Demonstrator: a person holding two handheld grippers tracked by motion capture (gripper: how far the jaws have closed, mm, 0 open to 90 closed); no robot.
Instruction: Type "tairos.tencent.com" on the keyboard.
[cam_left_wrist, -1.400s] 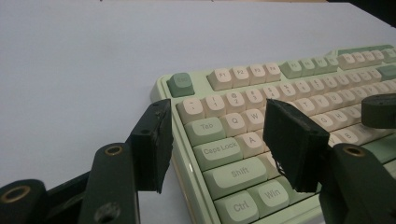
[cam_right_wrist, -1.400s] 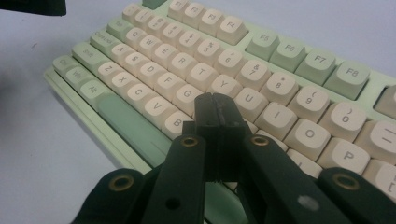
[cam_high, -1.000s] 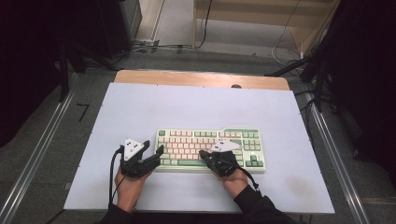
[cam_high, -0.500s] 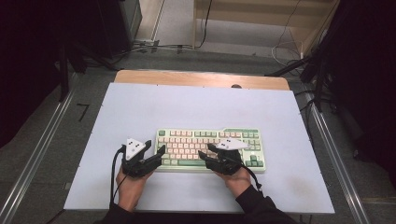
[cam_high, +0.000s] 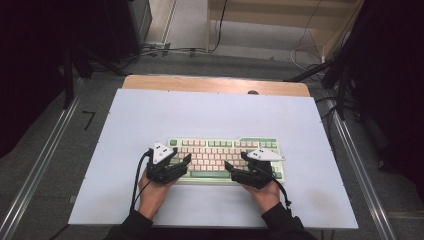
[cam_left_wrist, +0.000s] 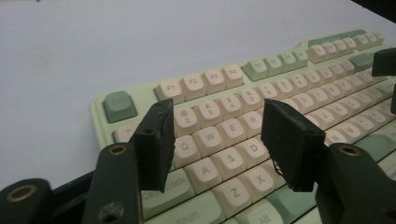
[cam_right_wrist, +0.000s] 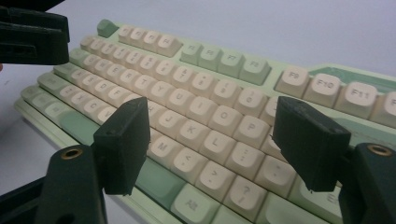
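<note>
A pale green keyboard (cam_high: 225, 152) with cream keys lies on the white table, near its front. My left gripper (cam_high: 182, 156) hovers over the keyboard's left end, open, with nothing between its pads. In the left gripper view the left gripper (cam_left_wrist: 215, 126) stands above the Q, W, A, S keys of the keyboard (cam_left_wrist: 243, 88). My right gripper (cam_high: 234, 160) hangs over the right half of the keyboard; its jaws have just been opening and nothing is between them. In the right gripper view the right gripper (cam_right_wrist: 212, 135) frames the K, L, P keys of the keyboard (cam_right_wrist: 205, 60).
The white table top (cam_high: 215, 115) has a wooden strip (cam_high: 215, 84) along its far edge. Metal rails (cam_high: 45, 145) run along both sides. Cables lie on the floor behind. The other gripper's jaw (cam_right_wrist: 32, 37) shows at the upper left of the right gripper view.
The right gripper has gone from shut to open and shifted a little to the right over the keys. The left gripper has also slid slightly right, onto the keyboard's left end.
</note>
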